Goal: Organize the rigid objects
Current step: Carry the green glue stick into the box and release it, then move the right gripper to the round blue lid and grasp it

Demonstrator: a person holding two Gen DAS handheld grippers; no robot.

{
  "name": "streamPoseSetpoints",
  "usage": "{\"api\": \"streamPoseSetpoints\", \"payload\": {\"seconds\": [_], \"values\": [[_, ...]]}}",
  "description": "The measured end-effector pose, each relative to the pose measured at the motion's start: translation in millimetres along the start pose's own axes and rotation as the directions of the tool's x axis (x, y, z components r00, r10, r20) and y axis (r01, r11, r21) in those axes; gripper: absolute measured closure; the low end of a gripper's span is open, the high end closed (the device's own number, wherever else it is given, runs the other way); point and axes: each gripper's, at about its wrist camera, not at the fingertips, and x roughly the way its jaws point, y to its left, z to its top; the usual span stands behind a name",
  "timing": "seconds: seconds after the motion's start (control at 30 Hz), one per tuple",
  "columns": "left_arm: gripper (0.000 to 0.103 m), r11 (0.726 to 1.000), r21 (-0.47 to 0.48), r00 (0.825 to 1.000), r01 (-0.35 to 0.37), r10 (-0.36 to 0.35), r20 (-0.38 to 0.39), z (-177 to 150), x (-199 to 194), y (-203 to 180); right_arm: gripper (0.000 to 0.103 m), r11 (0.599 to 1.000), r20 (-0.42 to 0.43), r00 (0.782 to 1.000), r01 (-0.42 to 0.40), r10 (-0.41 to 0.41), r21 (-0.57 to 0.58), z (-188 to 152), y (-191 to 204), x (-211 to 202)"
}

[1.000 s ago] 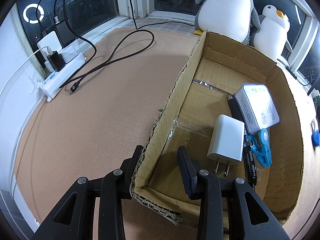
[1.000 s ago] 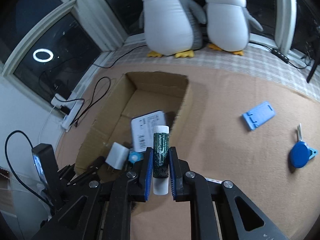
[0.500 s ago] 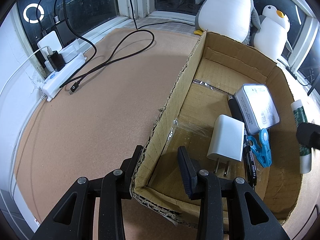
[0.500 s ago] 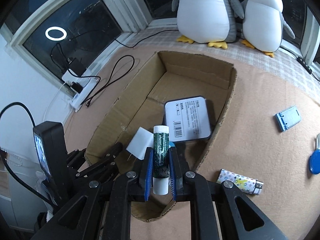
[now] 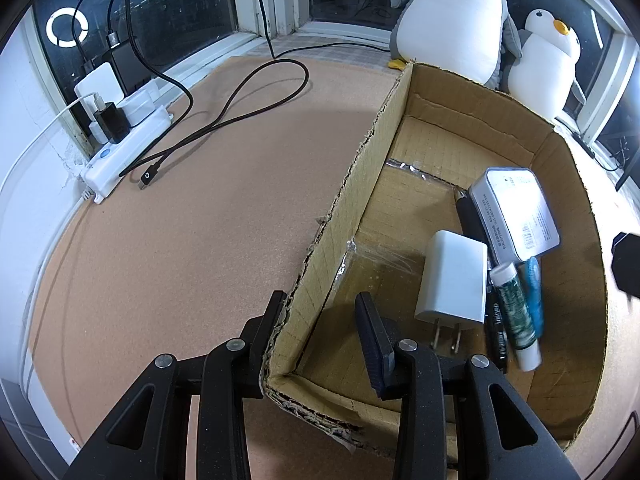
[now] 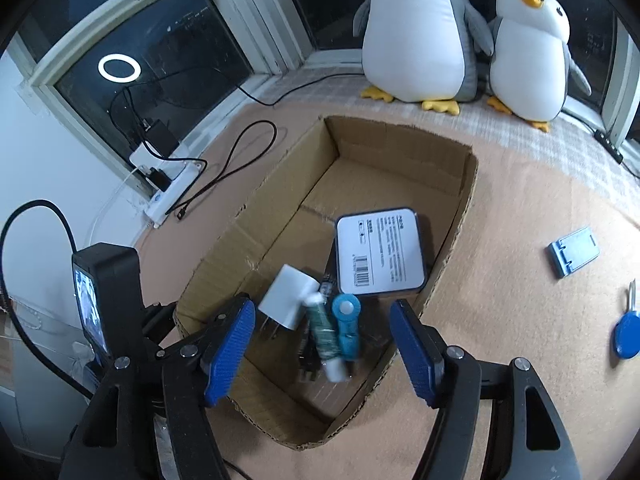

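Lying in the cardboard box, the green tube sits below the spread right tool.

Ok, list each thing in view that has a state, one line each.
Right gripper: open, empty, above the box.
Left gripper: open, astride the box's near corner wall.
Cardboard box: open-topped, upright.
Green tube: lying in the box, released.
White charger: lying flat, prongs out, unplugged.
Blue clip: lying in the box.
Tin: closed, label up.
Key: on the mat, outside the box.
Power strip: plugs inserted.
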Motion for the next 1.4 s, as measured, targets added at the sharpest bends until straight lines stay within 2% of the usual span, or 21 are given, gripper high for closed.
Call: {"api": "streamPoseSetpoints", "payload": {"seconds": [0.27,0.4,0.57,0.77,0.93,1.1,1.23,1.4], "values": [[0.065,1.0,0.001,1.0,0.0,0.0,0.0,0,0,0,0.037,1.0,0.029,1.0,0.009,-0.009,0.01,1,-8,-13],[0.065,1.0,0.001,1.0,0.0,0.0,0.0,0,0,1,0.037,0.999,0.06,0.998,0.008,-0.011,0.045,1,-27,-30],[0.065,1.0,0.0,1.0,-0.001,0.001,0.0,0,0,0,0.037,0.992,0.079,0.995,0.045,-0.054,0.118,-2,-73,-53],[0.065,1.0,0.002,1.0,-0.002,0.002,0.0,0,0,1,0.037,0.965,0.077,0.989,0.105,-0.127,0.242,-12,-145,-77],[0.065,1.0,0.003,1.0,-0.004,0.004,0.0,0,0,1,0.037,0.927,0.064,0.98,0.157,-0.19,0.34,-20,-204,-93],[0.065,1.0,0.004,1.0,-0.005,0.005,0.0,0,0,2,0.037,0.874,0.061,0.982,0.131,-0.18,0.468,-28,-256,-103],[0.064,1.0,0.005,1.0,-0.007,0.007,-0.001,0,0,3,0.037,0.857,0.037,0.982,0.143,-0.186,0.496,-31,-276,-100],[0.064,1.0,0.004,1.0,-0.007,0.007,-0.001,0,0,3,0.037,0.85,0.012,0.981,0.159,-0.191,0.502,-33,-279,-89]]}}
